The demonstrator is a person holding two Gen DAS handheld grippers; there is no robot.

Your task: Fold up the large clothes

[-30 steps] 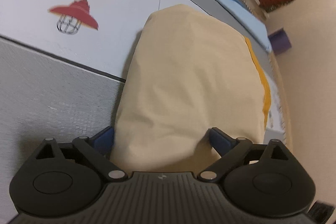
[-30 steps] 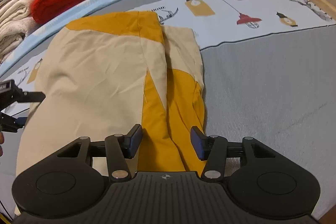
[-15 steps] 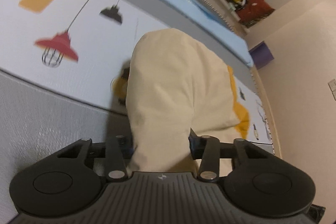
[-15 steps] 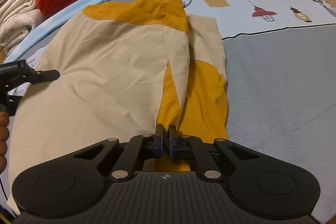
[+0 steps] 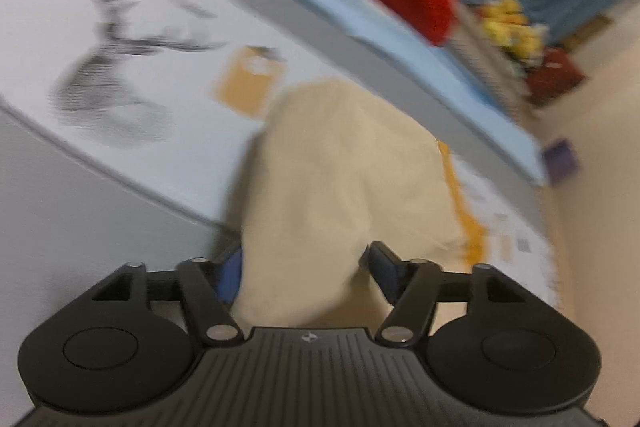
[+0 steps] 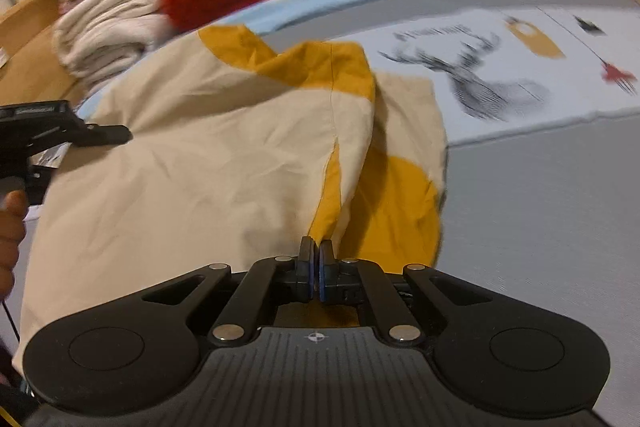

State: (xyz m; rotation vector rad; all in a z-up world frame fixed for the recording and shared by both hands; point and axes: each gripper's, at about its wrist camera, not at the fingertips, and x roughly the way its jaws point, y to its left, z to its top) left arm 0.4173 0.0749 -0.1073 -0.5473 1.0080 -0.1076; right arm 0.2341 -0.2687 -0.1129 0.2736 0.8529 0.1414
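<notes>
Right wrist view: the right gripper has its jaws clamped on the cream-and-mustard garment's edge. The left gripper's jaws, just opening, stand wide around cream cloth on the bed.

I am working in a bedroom at home: a bed spread with a printed sheet (a stag, hanging lamps), folded laundry stacked at its head, plush toys beyond.
</notes>
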